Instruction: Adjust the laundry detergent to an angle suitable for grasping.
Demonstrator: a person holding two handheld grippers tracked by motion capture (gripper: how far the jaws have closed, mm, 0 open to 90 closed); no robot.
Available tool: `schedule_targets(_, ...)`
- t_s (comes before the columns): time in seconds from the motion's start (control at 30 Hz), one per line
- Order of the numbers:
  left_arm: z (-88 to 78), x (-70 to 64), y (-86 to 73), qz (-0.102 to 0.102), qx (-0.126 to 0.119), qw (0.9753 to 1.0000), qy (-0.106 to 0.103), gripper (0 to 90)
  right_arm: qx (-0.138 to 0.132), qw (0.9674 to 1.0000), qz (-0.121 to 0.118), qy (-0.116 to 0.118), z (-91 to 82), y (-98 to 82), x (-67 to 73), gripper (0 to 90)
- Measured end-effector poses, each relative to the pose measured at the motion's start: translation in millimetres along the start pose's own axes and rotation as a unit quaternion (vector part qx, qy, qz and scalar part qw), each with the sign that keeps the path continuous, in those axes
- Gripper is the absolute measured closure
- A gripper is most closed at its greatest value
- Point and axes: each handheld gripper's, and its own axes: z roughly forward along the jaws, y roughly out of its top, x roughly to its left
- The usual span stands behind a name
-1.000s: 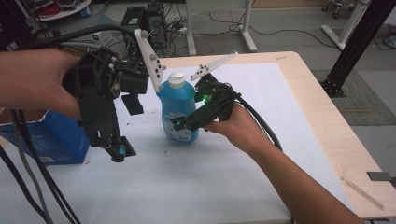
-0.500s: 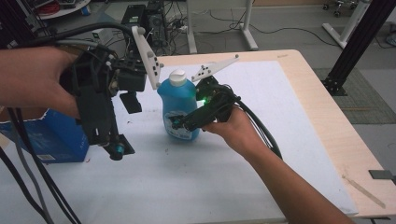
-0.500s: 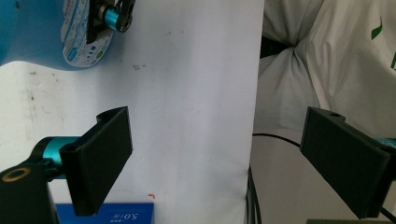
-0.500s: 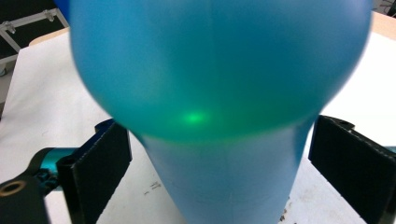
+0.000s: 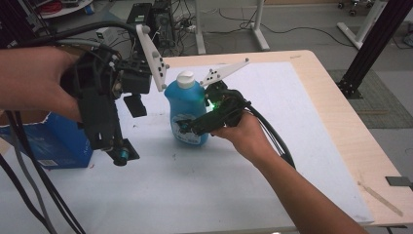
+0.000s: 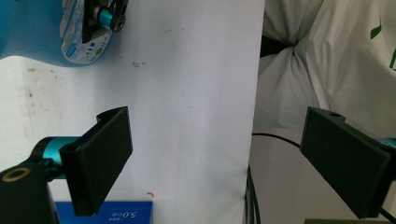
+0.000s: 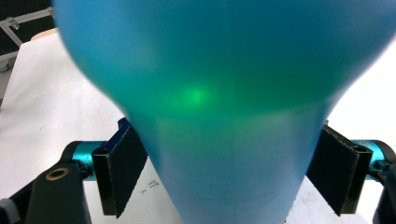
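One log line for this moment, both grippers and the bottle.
right gripper: jaws shut on blue bottle | left gripper: jaws open, holding nothing | bottle: upright on white table, white cap on

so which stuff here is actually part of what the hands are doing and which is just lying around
In use:
- blue bottle with white cap, standing on the table
- right gripper, jaws on either side of the bottle's lower body
- left gripper, open, held above the table

Lying about:
- blue box at the table's left edge
- white table cover
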Motion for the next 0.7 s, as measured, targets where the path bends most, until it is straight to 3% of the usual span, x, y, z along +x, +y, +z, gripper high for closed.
schedule_targets(0.03,0.0,-0.1,0.1,0.000,0.000,1.0000,0.000,9.3,-0.001,1.0000,-0.002,-0.002,-0.3,0.0,-0.3,19.6)
schedule_targets(0.1,0.2,0.1,0.2,0.000,-0.001,1.0000,0.001,9.3,-0.008,0.9999,-0.007,0.005,-1.8,-0.1,-0.2,30.9)
schedule_targets(0.7,0.6,1.3,0.0,-0.002,-0.001,1.0000,0.000,9.3,-0.014,0.9997,-0.019,0.006,-1.0,-2.2,-4.1,40.1)
